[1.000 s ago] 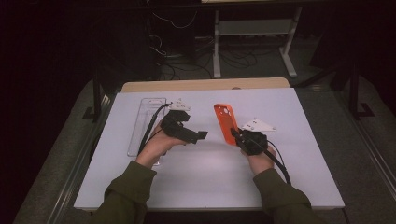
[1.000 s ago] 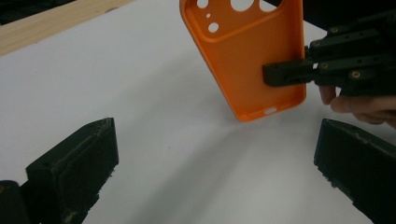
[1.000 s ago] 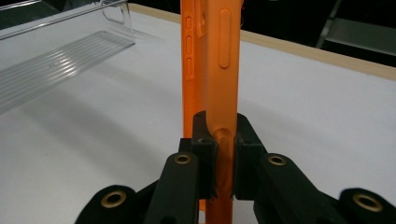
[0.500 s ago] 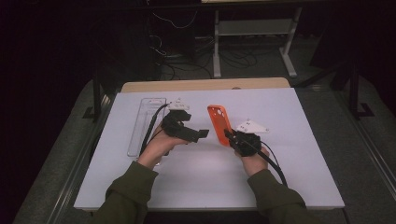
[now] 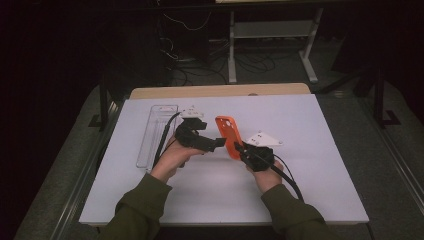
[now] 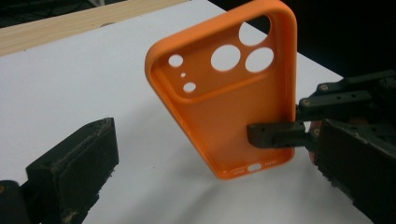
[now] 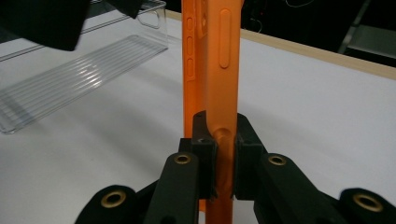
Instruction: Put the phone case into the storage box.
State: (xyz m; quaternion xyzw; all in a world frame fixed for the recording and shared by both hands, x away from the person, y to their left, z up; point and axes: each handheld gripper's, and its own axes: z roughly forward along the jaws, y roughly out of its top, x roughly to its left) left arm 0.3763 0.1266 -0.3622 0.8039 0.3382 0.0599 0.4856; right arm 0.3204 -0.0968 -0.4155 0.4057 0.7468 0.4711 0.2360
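The right gripper (image 5: 239, 148) is clamped on one long edge of the orange phone case (image 5: 227, 135), holding it upright above the white table (image 5: 320, 165), just beside the left gripper (image 5: 220, 144), whose jaws gape empty toward its hollow face.

Cut off at the top edge of the right gripper view: orange phone case (image 7: 212, 56). Blurred at its upper left: the left gripper (image 7: 44, 18). Clear tray (image 7: 70, 74) cropped on the left.

My olive-green sleeves (image 5: 145, 207); my black grippers, left gripper (image 5: 216, 143) and right gripper (image 5: 239, 148), with brass-coloured screws, black cables, grey three-cornered plates.
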